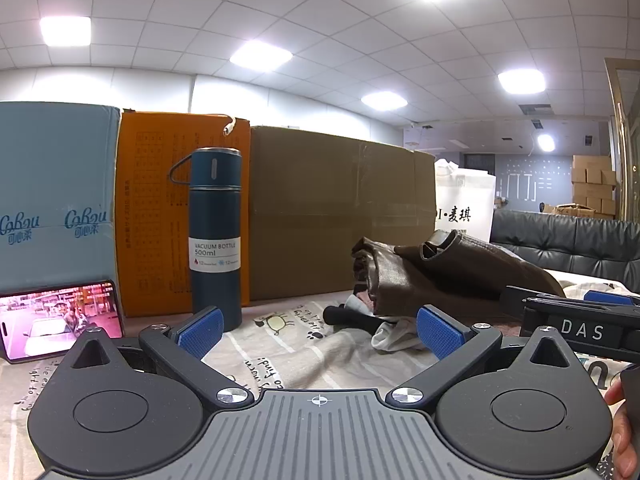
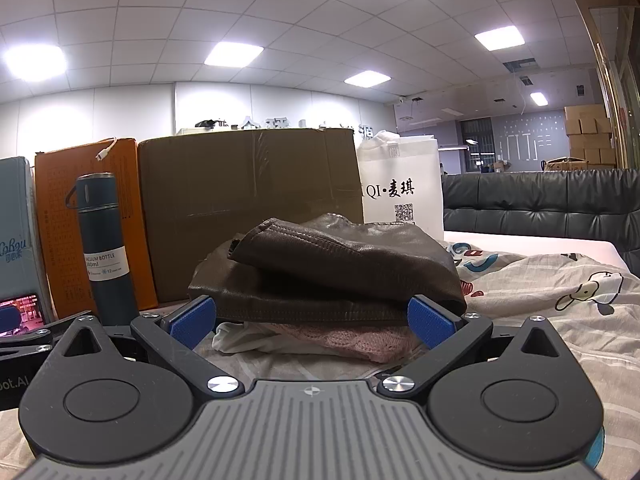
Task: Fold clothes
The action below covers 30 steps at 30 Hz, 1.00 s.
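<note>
A folded dark brown leather garment (image 2: 332,272) lies on top of a small stack, over a pink knit piece (image 2: 352,340) and a white piece (image 2: 236,340). The stack rests on a printed bedsheet (image 2: 540,312). In the left wrist view the brown garment (image 1: 432,276) sits ahead and to the right, with white cloth (image 1: 394,334) and a black piece (image 1: 348,316) under it. My right gripper (image 2: 312,320) is open and empty, just in front of the stack. My left gripper (image 1: 320,330) is open and empty, left of the stack. The right gripper's body (image 1: 580,326) shows at the right.
A dark blue vacuum bottle (image 1: 216,236) stands at the left on the sheet. Behind it are a blue box (image 1: 52,200), an orange box (image 1: 160,208), a brown carton (image 1: 340,208) and a white bag (image 2: 400,184). A lit phone (image 1: 60,324) leans at far left. A black sofa (image 2: 540,200) is behind.
</note>
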{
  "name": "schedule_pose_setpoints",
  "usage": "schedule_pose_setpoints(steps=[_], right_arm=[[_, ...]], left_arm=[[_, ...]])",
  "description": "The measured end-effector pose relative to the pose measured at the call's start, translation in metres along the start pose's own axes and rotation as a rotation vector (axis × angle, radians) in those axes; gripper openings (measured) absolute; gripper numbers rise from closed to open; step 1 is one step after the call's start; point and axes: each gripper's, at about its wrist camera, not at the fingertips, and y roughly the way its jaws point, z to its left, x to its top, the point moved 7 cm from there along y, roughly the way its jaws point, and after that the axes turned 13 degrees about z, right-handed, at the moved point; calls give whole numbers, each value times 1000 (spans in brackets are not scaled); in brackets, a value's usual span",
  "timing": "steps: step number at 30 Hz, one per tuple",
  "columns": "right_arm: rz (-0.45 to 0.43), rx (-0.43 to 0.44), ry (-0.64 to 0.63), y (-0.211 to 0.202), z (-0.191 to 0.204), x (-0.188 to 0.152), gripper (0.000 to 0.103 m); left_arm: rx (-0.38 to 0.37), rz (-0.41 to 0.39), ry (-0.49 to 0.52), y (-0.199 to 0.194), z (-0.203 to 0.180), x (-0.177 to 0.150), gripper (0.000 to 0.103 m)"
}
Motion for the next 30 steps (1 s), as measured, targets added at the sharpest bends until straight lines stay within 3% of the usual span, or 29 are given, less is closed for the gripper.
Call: schedule_pose_setpoints(steps=[30], right_arm=[[18,3,4,4,-1,0,103]], left_arm=[[-7,0,11,0,-3,0,103]])
